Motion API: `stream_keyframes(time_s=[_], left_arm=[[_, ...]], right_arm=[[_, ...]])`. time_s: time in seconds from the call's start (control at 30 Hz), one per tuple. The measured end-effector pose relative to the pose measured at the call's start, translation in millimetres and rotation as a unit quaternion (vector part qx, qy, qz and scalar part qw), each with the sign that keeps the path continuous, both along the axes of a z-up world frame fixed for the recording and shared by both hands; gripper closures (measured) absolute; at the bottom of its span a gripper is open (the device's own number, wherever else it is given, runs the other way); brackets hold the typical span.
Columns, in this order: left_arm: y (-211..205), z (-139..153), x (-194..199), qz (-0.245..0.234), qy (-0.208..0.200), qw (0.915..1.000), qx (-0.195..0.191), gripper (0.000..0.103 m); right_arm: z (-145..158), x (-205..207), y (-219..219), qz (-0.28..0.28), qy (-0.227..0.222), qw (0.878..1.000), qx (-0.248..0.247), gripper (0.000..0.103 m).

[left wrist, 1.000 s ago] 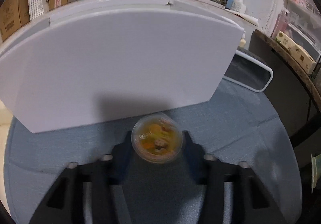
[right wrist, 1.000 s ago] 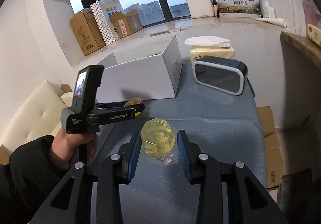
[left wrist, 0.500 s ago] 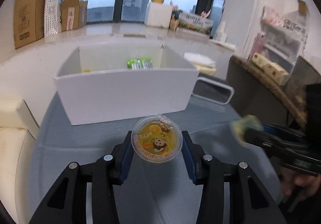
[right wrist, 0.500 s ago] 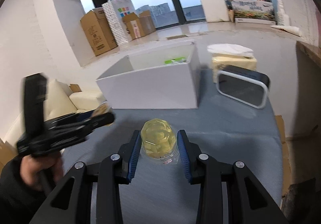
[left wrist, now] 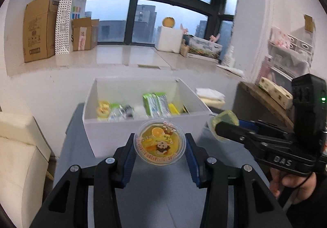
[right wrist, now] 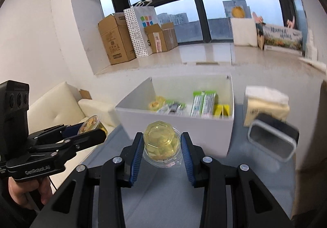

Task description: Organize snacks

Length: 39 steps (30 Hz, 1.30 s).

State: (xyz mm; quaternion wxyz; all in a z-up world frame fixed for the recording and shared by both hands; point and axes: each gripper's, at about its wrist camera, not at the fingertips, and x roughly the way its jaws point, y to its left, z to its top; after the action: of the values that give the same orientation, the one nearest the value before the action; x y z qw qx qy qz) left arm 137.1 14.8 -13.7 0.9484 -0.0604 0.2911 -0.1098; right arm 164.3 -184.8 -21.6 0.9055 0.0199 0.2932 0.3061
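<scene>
My left gripper (left wrist: pixel 159 150) is shut on an orange jelly cup (left wrist: pixel 159 144) with a cartoon lid, held in the air in front of the white box (left wrist: pixel 114 136). My right gripper (right wrist: pixel 161 146) is shut on a clear yellow jelly cup (right wrist: pixel 161 143), also held up before the white box (right wrist: pixel 179 123). The box holds green packets (left wrist: pixel 156 104), yellow packs (right wrist: pixel 221 110) and a small jelly cup (left wrist: pixel 103 107). Each gripper shows in the other's view: the right gripper (left wrist: pixel 219 126) and the left gripper (right wrist: pixel 96 133).
A grey-blue table (right wrist: pixel 169 193) lies below. A black device with a white rim (right wrist: pixel 272 139) and a tissue pack (right wrist: pixel 265 103) stand right of the box. A cream sofa (left wrist: pixel 18 156) is at the left. Cardboard boxes (left wrist: pixel 37 28) line the window ledge.
Both grippers have risen with their cups, so the inside of the white box now shows. The two grippers have come level, side by side.
</scene>
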Motion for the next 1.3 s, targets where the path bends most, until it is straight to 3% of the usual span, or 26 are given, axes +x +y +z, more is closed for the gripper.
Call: stream_keyframes(time_s=[0.27, 0.5, 0.57, 0.6, 0.63, 0.67, 0.8, 0.97, 1.07, 1.2, 1.3], left_arm=[[24, 3, 89, 0.013, 0.018, 0.9996, 0.015, 0.053], [25, -22, 145, 0.022, 0.053, 0.9976, 0.04, 0.052], [24, -29, 151, 0.033, 0.066, 0.9963, 0.045, 0.043], [25, -31, 152, 0.04, 0.071, 0.9958, 0.042, 0.016], [28, -32, 150, 0.046, 0.069, 0.996, 0.033, 0.0], [29, -31, 147, 0.05, 0.062, 0.9964, 0.031, 0.0], [26, -29, 145, 0.05, 0.073, 0.9951, 0.042, 0.0], [23, -17, 131, 0.059, 0.056, 0.9957, 0.046, 0.0], [21, -2, 106, 0.09, 0.031, 0.9931, 0.069, 0.0], [19, 18, 58, 0.112, -0.02, 0.9905, 0.077, 0.0], [18, 26, 26, 0.102, -0.027, 0.9923, 0.065, 0.0]], right_arm=[[22, 68, 23, -0.008, -0.002, 1.0, -0.01, 0.063], [3, 122, 36, -0.033, 0.026, 0.998, -0.043, 0.063], [-4, 131, 37, -0.038, 0.037, 0.997, -0.053, 0.058], [-7, 135, 37, -0.044, 0.042, 0.997, -0.057, 0.049], [-9, 136, 35, -0.051, 0.043, 0.996, -0.062, 0.017], [-11, 136, 32, -0.064, 0.04, 0.995, -0.066, 0.002], [-8, 133, 19, -0.074, 0.039, 0.996, -0.044, 0.001], [-1, 123, 8, -0.089, 0.038, 0.995, -0.032, 0.001], [6, 107, 3, -0.099, 0.028, 0.994, -0.033, 0.001], [21, 63, 5, -0.11, -0.037, 0.991, -0.072, 0.001], [32, 23, 6, -0.114, -0.075, 0.986, -0.096, 0.001]])
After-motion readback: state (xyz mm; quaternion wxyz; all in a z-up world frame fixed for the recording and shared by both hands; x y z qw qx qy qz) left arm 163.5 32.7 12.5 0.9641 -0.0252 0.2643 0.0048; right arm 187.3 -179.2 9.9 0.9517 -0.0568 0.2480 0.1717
